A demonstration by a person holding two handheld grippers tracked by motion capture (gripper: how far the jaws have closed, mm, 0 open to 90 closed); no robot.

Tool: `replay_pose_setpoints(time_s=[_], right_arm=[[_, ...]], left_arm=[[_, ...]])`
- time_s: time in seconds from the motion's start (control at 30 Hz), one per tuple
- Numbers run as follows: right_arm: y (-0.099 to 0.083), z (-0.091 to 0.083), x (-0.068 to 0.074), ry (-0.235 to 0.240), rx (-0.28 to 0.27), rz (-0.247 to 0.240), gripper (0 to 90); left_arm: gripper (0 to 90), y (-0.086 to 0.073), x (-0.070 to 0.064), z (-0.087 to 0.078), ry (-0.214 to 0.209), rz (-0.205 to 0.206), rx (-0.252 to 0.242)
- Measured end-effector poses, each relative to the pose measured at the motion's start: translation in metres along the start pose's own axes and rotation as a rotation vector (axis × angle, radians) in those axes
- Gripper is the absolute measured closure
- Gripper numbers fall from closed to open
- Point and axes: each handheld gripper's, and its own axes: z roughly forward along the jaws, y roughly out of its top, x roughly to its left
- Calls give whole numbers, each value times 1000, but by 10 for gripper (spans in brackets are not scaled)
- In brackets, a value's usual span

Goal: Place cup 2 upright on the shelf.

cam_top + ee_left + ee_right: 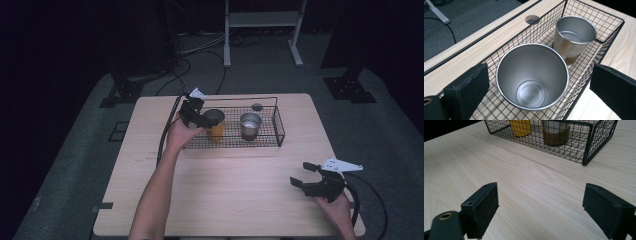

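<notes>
A black wire basket (278, 125) stands at the table's far middle and holds two steel cups. The left cup (215, 121) has a yellow body; the right cup (250, 125) has a brown base. My left gripper (201, 117) hovers over the yellow cup's near-left side. In the left gripper view the open jaws (539, 82) straddle that cup (532, 75), with a gap on each side, and the brown-based cup (575, 35) stands beyond. My right gripper (301, 174) is open above the bare table at the front right, holding nothing (541, 202).
A round hole (257, 106) pierces the tabletop just behind the basket. The basket's near right corner (586, 147) lies ahead of my right gripper, with the yellow cup (520, 126) and brown-based cup (556, 132) behind the mesh. Cables trail from both grippers.
</notes>
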Motion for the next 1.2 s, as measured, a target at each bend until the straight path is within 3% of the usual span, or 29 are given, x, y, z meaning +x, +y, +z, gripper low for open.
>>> replay_pose_setpoints(time_s=[0.73,1.2], right_arm=[[0,-4,-2,-18,-6,1,125],[-1,-4,-2,-22,-2,3,124]], left_arm=[[16,-7,-24,-26,-46,57,-33],[16,-17,-38,-32,-84,73,-47]])
